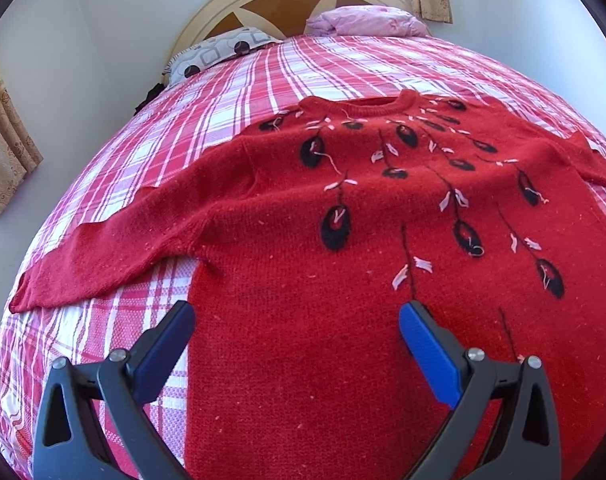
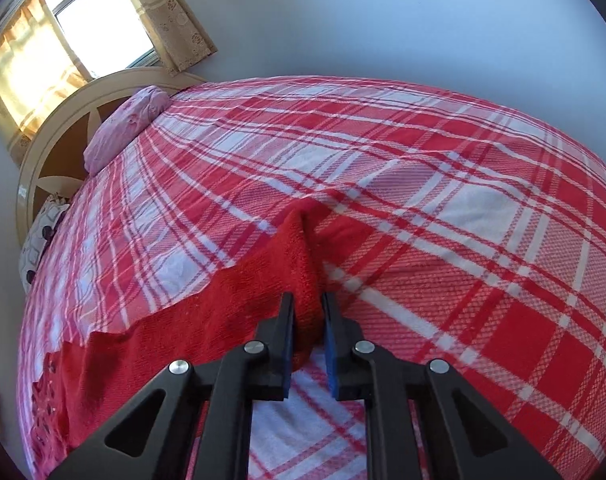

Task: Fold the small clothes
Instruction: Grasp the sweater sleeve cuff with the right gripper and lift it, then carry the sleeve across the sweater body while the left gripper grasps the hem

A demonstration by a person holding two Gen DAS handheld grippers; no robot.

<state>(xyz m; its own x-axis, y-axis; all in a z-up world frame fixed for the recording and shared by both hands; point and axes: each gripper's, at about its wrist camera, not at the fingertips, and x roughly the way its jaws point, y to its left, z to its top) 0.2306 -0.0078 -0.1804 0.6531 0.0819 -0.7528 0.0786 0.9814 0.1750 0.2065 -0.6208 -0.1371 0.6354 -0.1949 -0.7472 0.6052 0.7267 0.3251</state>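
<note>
From the left wrist, the left claw [image 1: 297, 334] hung wide open over the red sweater [image 1: 343, 208], which lay spread flat on the plaid bed [image 1: 223, 92], pillows [image 1: 219, 50] beyond. From the right wrist, the right claw [image 2: 307, 320] was clamped on the sweater's sleeve [image 2: 299, 264], bunched between its pads, above the bedspread.

My right hand-held gripper [image 2: 307, 320] pinches a bunched sleeve [image 2: 299, 264] of the red sweater [image 2: 163, 344] on the bed [image 2: 463, 200].
</note>
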